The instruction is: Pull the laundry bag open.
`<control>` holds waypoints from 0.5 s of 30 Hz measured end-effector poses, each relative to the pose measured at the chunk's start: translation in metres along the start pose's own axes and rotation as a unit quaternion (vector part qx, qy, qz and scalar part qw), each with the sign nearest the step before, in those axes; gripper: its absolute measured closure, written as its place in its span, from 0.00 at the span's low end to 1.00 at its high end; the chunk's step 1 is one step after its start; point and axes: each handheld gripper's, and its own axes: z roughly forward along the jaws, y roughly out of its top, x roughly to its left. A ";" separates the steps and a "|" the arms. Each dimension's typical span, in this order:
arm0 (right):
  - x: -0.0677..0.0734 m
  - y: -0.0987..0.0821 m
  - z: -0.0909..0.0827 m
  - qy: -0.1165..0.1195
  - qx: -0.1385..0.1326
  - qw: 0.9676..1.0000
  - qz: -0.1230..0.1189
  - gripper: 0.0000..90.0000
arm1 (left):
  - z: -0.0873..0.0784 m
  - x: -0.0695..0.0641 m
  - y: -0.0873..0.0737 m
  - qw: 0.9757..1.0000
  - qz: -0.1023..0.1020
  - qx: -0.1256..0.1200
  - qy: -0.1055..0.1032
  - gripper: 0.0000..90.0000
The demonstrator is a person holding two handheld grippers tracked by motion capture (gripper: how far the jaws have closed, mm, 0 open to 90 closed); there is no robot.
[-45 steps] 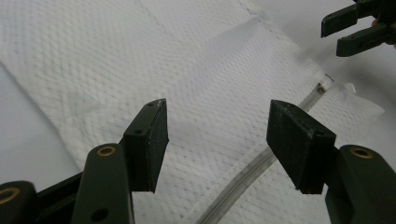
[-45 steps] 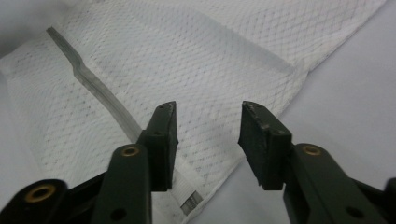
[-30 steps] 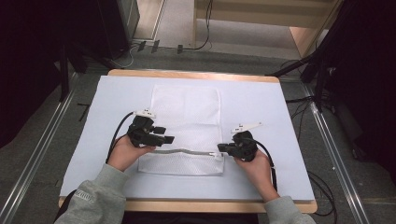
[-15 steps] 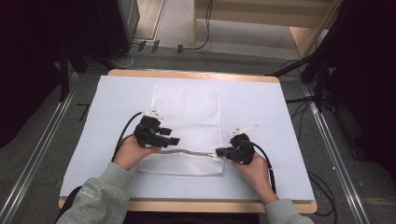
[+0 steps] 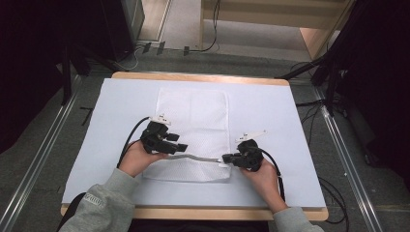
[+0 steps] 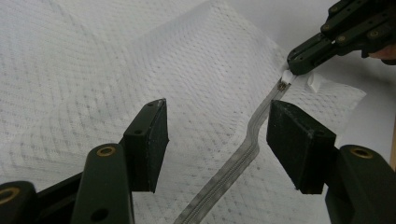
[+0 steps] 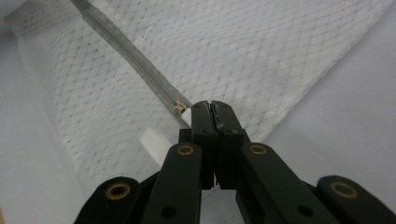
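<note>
A white mesh bag (image 5: 193, 116) lies flat on the table, its grey zipper (image 5: 200, 158) running across the near end. My right gripper (image 5: 225, 158) is shut on the zipper pull (image 6: 286, 76) at the zipper's right end. In the right gripper view the jaws (image 7: 210, 106) are pressed together just beside the metal slider (image 7: 178, 107). My left gripper (image 5: 181, 147) is open over the zipper's left part. In the left gripper view its pads (image 6: 218, 109) stand wide apart above the mesh, the zipper (image 6: 243, 149) passing between them untouched. The right gripper (image 6: 294, 63) shows there at the top right.
A pale sheet (image 5: 290, 121) covers the wooden table (image 5: 193, 212). A small white fabric tab (image 7: 152, 140) sticks out of the bag by the slider. Each gripper trails a black cable (image 5: 128, 142) towards the near edge. Metal rails and dark stands flank the table.
The left hand has shifted slightly towards the right one. The zipper line, nearly straight before, now has a kink between the two grippers. The right hand stays put.
</note>
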 end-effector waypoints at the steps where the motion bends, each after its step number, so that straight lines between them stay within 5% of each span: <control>1: -0.002 0.000 0.001 0.001 0.001 1.000 0.002 1.00 | 0.000 0.000 0.000 1.000 0.000 0.001 0.000 0.44; 15: 0.003 0.003 0.004 0.015 0.006 1.000 0.004 1.00 | 0.001 0.000 0.000 1.000 0.001 0.006 0.000 0.44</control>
